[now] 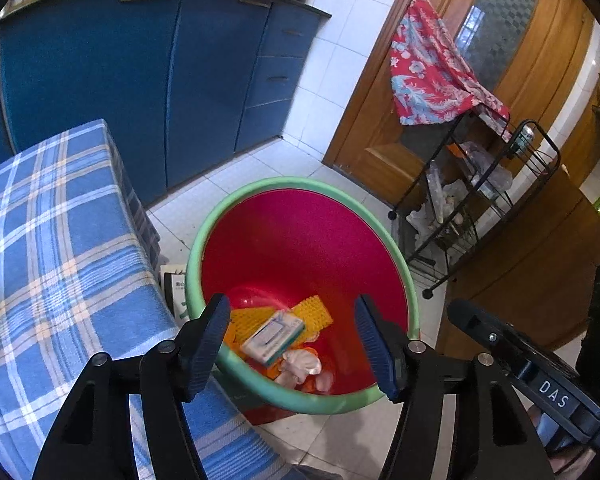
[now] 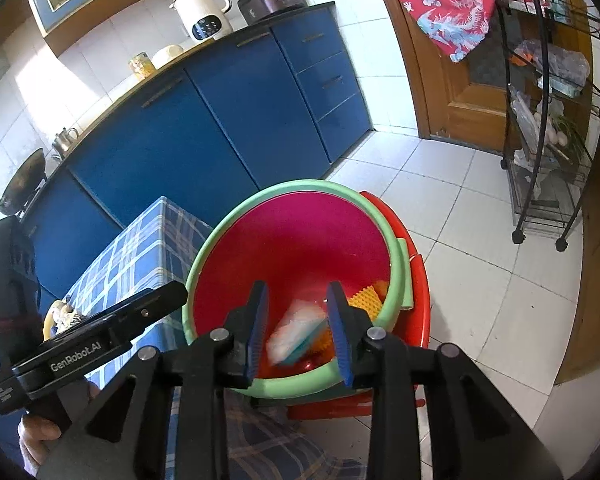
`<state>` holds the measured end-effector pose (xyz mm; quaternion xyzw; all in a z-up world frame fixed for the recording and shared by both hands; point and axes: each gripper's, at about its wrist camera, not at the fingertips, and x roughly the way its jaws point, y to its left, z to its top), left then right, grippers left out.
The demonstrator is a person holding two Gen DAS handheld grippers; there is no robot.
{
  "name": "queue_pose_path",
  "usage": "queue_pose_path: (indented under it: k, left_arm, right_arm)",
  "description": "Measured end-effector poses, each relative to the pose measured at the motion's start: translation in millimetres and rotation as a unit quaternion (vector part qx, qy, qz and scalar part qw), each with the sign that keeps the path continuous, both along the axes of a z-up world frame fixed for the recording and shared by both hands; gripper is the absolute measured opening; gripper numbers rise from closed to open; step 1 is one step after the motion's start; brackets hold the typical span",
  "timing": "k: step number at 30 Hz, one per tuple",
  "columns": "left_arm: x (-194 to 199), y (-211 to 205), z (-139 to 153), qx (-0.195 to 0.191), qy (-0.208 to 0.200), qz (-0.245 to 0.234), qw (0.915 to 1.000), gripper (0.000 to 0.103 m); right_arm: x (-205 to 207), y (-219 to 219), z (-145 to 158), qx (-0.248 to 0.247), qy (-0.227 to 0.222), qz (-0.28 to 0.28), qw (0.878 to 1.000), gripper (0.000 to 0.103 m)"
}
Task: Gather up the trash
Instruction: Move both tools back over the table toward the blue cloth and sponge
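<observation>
Left to right: checked tablecloth (image 1: 60, 240) with scraps (image 2: 62, 314) apparently left; left gripper (image 1: 292, 340) spread, empty; bin (image 1: 300, 184) already holding a small box (image 1: 274, 336), yellow mat and tissues; right gripper (image 2: 298, 330) parted, nothing pinched, above the box.

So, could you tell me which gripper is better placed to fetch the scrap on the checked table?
Probably the left gripper: open, empty, beside the table and near the scrap; the right gripper is farther off, over the bin.
</observation>
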<state>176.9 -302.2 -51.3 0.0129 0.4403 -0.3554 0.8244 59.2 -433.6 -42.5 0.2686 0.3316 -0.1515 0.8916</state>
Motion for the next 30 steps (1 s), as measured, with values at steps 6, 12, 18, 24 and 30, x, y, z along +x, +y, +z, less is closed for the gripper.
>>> queue_pose_path:
  k: [6,12,18,24,30]
  left_arm:
    - [-4,20,10,-0.005,-0.010,0.016,0.9998,0.066]
    - [-8,47,20,-0.006,-0.016,0.038,0.9991,0.066]
    - [-14,80,33,-0.007,-0.027,0.066,0.9974,0.066]
    - [-20,115,45,-0.010,-0.038,0.097,0.9945,0.066]
    - [-25,150,54,-0.011,-0.043,0.131,0.9904,0.066]
  right_arm:
    - [-4,6,6,-0.002,-0.006,0.007,1.000,0.033]
    - [-3,24,15,-0.008,-0.014,0.027,1.000,0.041]
    - [-3,47,26,-0.015,-0.023,0.050,0.998,0.044]
    - [0,72,38,-0.019,-0.032,0.075,0.997,0.044]
    - [3,98,50,-0.021,-0.042,0.104,0.993,0.044]
